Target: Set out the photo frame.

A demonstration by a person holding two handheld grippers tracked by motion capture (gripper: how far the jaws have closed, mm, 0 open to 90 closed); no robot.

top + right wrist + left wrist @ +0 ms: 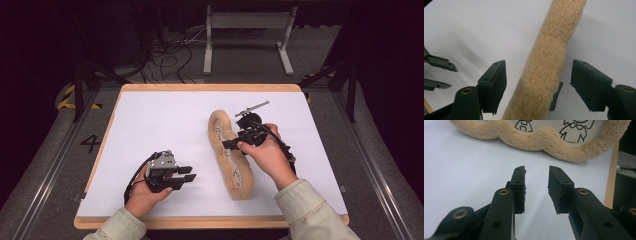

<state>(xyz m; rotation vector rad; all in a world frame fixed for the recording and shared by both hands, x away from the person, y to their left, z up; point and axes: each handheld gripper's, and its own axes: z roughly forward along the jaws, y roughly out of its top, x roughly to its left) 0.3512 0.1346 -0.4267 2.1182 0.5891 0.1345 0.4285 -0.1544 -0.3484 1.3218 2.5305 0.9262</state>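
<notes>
Jaws apart on both sides: left gripper (537, 182) has a clear gap with nothing but bare white table (165, 125) between the pads; right gripper (537, 85) stands wide, straddling the tan fleece edge of the thing without the pads pressing on it, so no grip either way

Thing in hand is a long, flat, tan fleece-rimmed pad with a pale printed cartoon centre (231, 160), lying on the table right of middle, running roughly from near edge toward far edge. In the high view the right gripper (235, 145) sits at its right side around mid-length; the left gripper (182, 176) is well apart from it, down at the near-left, pointed toward it

Judgement: pad looks laid out and let go, or not yet picked up; can't tell which. Whatever remains, a fresh grasp comes first. Right is nearly placed for one, left needs to close in
</notes>
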